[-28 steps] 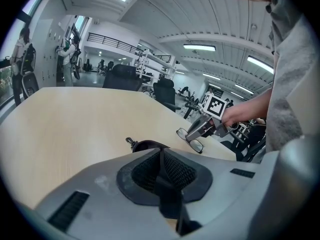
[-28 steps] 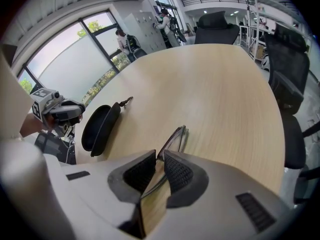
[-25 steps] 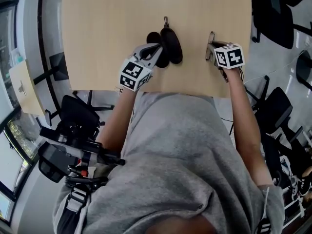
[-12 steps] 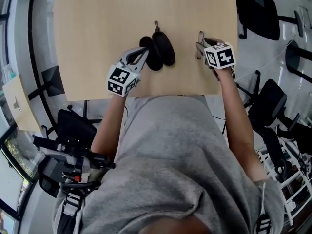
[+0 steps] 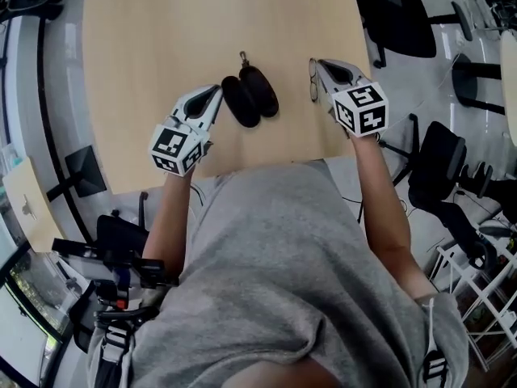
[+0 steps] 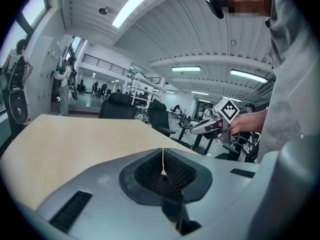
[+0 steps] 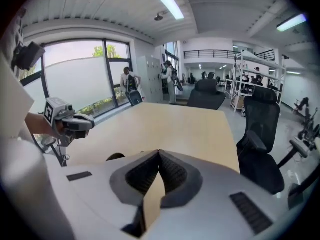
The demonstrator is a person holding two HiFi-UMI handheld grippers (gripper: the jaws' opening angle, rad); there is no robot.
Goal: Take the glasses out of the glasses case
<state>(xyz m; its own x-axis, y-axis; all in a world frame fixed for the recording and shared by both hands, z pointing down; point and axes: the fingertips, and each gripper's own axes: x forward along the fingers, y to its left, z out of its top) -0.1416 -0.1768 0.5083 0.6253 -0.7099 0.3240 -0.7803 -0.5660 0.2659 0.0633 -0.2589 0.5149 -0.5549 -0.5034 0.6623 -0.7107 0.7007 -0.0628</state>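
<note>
The left claw (image 5: 212, 95) is seen clenched, its pads pressed together with nothing between them, and it is held by the table's near edge. Just to the right of its tips, the glasses case (image 5: 250, 97) is laid open on the table, with both black halves spread out and a small pull at the far end. No glasses are seen inside it. Further right, well apart from the left claw and just beside the tip of the right claw (image 5: 323, 67), on that claw's left, the glasses (image 5: 313, 81) are laid on the wood, out of the case. The right claw's jaws have just been closed, and nothing is gripped between them.

The glasses are judged to be light, thin and fragile. The lenses can be scratched or smeared, and the arms can be bent by a hard squeeze. A hold is best taken on the frame, at the bridge or at a hinge end, with gentle pressure, and the lenses are best left untouched. The case is judged light and fairly stiff, so it may be dragged along unless it is pinned.

The table (image 5: 161, 31) is made of pale, smooth wood, on which light things may be expected to slide. Around it a large open room is shown, with black office chairs (image 7: 260, 129), metal shelving (image 7: 250, 64), tall windows (image 7: 75, 79) and ceiling strip lights (image 7: 167, 1).
</note>
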